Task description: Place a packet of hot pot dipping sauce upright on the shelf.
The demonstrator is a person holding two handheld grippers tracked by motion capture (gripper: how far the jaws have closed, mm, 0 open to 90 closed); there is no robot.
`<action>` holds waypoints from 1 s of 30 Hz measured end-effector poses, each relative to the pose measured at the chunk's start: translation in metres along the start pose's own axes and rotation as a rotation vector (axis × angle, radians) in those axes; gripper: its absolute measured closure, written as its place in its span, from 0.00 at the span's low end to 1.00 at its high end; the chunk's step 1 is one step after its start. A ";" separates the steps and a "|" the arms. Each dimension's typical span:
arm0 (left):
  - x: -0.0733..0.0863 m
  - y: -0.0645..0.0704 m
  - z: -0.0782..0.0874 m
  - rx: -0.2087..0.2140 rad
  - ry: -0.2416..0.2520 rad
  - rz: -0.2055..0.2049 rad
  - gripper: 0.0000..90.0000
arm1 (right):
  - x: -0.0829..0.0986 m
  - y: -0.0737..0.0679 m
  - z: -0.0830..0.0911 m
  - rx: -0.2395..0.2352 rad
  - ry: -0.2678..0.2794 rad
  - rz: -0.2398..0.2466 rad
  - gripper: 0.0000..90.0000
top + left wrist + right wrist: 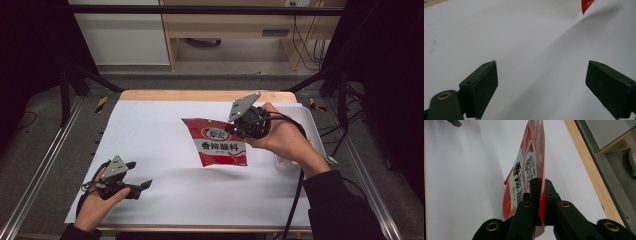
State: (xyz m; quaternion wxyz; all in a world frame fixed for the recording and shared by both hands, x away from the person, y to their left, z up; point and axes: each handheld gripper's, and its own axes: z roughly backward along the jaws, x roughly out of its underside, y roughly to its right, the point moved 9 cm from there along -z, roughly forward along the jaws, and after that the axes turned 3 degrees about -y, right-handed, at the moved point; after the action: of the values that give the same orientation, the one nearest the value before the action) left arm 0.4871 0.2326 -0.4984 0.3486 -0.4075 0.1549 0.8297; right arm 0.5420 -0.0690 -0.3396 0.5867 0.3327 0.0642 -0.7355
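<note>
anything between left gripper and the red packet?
Nothing: only bare white table cover lies between the open left gripper and the red packet held up by the right gripper, seen in the high view.

High view overhead facing forward, tool views close, sharing white table (150, 130)

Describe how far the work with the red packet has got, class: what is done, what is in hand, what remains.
Done: the right tool has clamped the red packet by its edge. In hand: the packet hangs above the white sheet. Left: setting it down somewhere; the left tool is open and holds nothing.
</note>
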 end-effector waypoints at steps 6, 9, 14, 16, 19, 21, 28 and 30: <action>0.003 -0.003 0.004 -0.029 0.009 0.003 0.11 | 0.000 0.010 0.007 0.010 0.017 -0.011 1.00; 0.007 -0.001 0.006 -0.039 0.005 0.000 0.10 | 0.003 0.020 0.013 0.027 0.017 -0.018 1.00; 0.011 0.000 0.007 -0.049 -0.002 0.000 0.09 | 0.005 0.032 0.022 0.046 0.027 -0.029 1.00; 0.011 -0.003 0.008 -0.058 -0.002 0.007 0.09 | 0.006 0.036 0.025 0.052 0.037 -0.035 1.00; 0.012 -0.005 0.009 -0.063 0.002 0.019 0.09 | 0.006 0.042 0.029 0.060 0.051 -0.043 1.00; 0.012 -0.008 0.010 -0.071 0.009 0.030 0.09 | 0.007 0.045 0.031 0.065 0.053 -0.048 1.00; 0.013 -0.009 0.010 -0.073 0.005 0.032 0.09 | 0.008 0.060 0.036 0.080 0.058 -0.057 1.00; 0.013 -0.009 0.010 -0.074 0.005 0.035 0.09 | 0.010 0.066 0.038 0.091 0.059 -0.062 1.00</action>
State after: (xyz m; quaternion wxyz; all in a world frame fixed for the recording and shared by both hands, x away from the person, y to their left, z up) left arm 0.4824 0.2507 -0.5026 0.3185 -0.4195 0.1322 0.8397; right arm 0.5851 -0.1156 -0.2962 0.5457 0.3784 0.0587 -0.7454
